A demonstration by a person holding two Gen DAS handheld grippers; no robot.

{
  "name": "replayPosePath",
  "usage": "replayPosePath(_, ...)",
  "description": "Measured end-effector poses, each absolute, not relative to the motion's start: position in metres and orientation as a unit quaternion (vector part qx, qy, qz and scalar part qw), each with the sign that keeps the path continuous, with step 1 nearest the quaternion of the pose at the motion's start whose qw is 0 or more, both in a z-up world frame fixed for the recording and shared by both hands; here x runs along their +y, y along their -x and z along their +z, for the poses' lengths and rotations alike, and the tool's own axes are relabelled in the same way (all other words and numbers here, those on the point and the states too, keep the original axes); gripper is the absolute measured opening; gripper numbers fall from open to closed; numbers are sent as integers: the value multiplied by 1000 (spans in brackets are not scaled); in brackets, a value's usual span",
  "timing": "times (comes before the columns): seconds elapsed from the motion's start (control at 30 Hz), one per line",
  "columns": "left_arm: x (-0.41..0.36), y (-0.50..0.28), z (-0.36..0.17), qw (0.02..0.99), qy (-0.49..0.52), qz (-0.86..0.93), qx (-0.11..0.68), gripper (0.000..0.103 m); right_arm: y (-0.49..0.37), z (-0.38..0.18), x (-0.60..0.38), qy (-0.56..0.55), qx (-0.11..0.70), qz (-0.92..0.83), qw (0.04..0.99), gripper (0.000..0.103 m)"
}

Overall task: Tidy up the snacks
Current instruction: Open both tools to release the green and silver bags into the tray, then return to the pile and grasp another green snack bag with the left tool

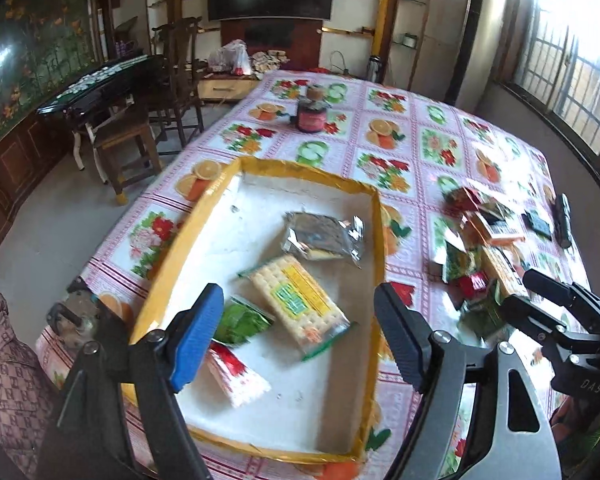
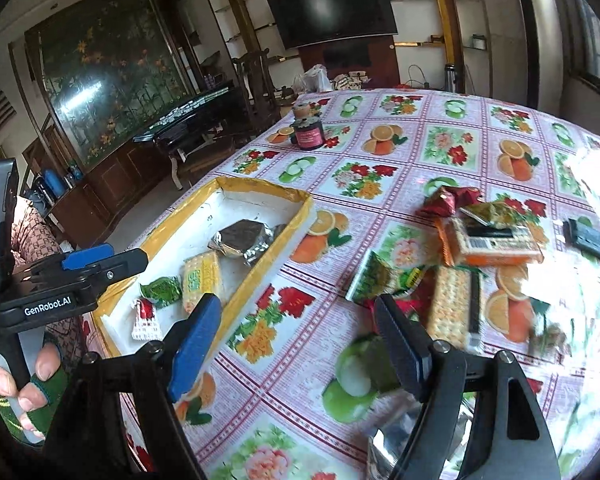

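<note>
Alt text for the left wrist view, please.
The open left tool hovers empty over a yellow-rimmed tray holding a cracker pack, a silver packet and two small snacks. Loose snacks lie to its right on a fruit-print tablecloth.

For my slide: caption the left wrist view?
Open left tool above yellow-rimmed tray holding four snacks.

Both wrist cams look down, share tray (image 1: 284, 170).

The bench cloth (image 2: 380, 240) has a pink grid with squares of orange slices, red flowers and green apples. The tray (image 1: 380, 240) is white inside with a yellow rim. At its 12 o'clock, a dark red jar (image 1: 311, 118).
</note>
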State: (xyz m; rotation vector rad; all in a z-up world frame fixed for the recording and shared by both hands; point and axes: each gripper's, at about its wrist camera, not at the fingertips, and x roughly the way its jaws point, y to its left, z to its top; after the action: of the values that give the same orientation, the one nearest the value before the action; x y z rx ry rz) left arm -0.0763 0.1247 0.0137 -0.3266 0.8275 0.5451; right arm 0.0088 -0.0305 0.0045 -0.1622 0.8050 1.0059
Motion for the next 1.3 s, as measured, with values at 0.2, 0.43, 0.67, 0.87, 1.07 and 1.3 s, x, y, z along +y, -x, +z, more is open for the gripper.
replayPosePath(0.2, 85, 57, -6, 867, 143, 213, 427, 78, -13, -10, -101, 68, 396, 418, 815, 79)
replayPosePath(0.43, 43, 34, -14, 870, 120, 171, 446, 78, -13, -30, -145, 50, 419, 389, 819, 79)
replayPosePath(0.67, 29, 21, -16, 869, 110, 166, 453, 78, -9, -48, -131, 69, 437, 391, 807, 79)
replayPosePath(0.87, 24, 0, -22, 866, 114, 140, 467, 79, -14, -65, -110, 93, 465, 381, 794, 79)
replayPosePath(1.07, 7, -29, -29, 869, 88, 86, 479, 80, -21, -66, -96, 128, 459, 369, 798, 79)
replayPosePath(1.3, 1, -56, -49, 855, 72, 44, 511, 80, -32, -66, -106, 135, 458, 377, 794, 66)
